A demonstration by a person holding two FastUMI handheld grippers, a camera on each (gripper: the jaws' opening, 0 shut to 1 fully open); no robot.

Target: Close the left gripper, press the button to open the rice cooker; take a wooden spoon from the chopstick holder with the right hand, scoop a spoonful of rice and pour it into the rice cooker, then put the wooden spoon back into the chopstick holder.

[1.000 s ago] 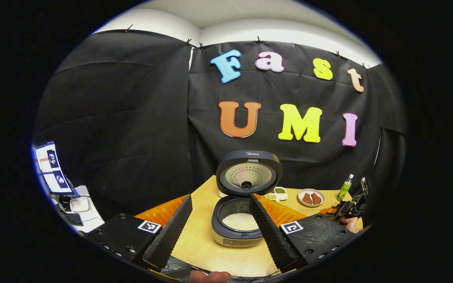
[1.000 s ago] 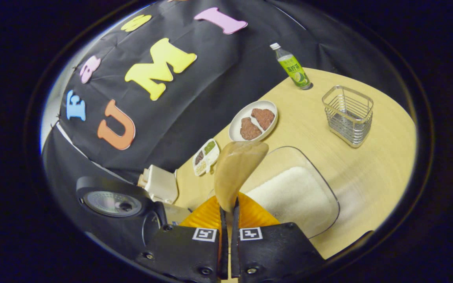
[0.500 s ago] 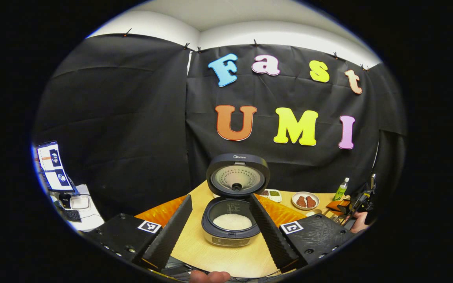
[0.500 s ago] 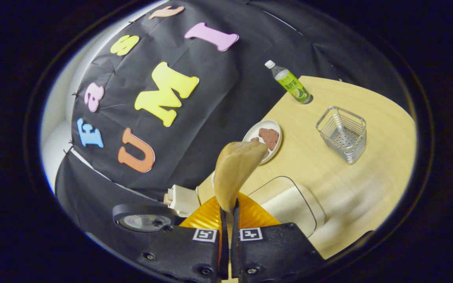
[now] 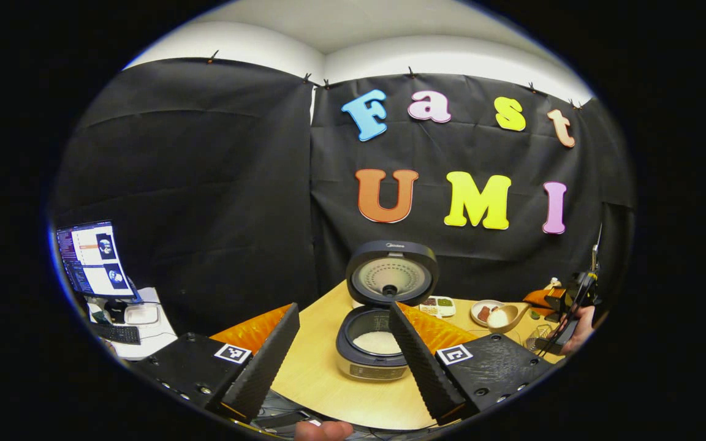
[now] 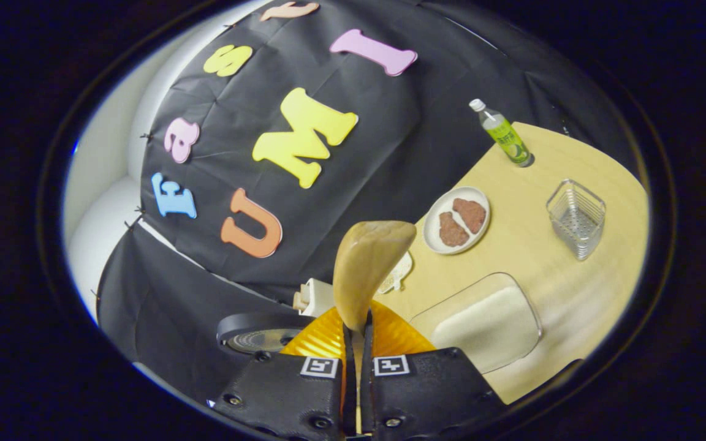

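Note:
The rice cooker (image 5: 372,346) stands open on the wooden table, lid (image 5: 391,272) upright and white rice in its pot. My left gripper (image 5: 344,306) is open in front of it and holds nothing. My right gripper (image 6: 356,324) is shut on the handle of the wooden spoon (image 6: 368,263). In the left gripper view the spoon (image 5: 503,317) carries white rice, held by the right gripper (image 5: 564,306) to the right of the cooker. The clear rice container (image 6: 482,318) lies below the spoon. The wire chopstick holder (image 6: 576,217) stands empty beyond it. The cooker lid (image 6: 258,334) sits to the spoon's left.
A plate with two brown pieces (image 6: 457,219), a green bottle (image 6: 503,135) and a small divided dish (image 5: 437,303) stand near the back wall. A white box (image 6: 316,294) sits behind the cooker. A monitor (image 5: 92,257) and keyboard (image 5: 114,334) are off to the left.
My right gripper has risen from the rice container and swung left toward the cooker, carrying the spoon, which now shows rice in the left gripper view. The left gripper only drifted slightly.

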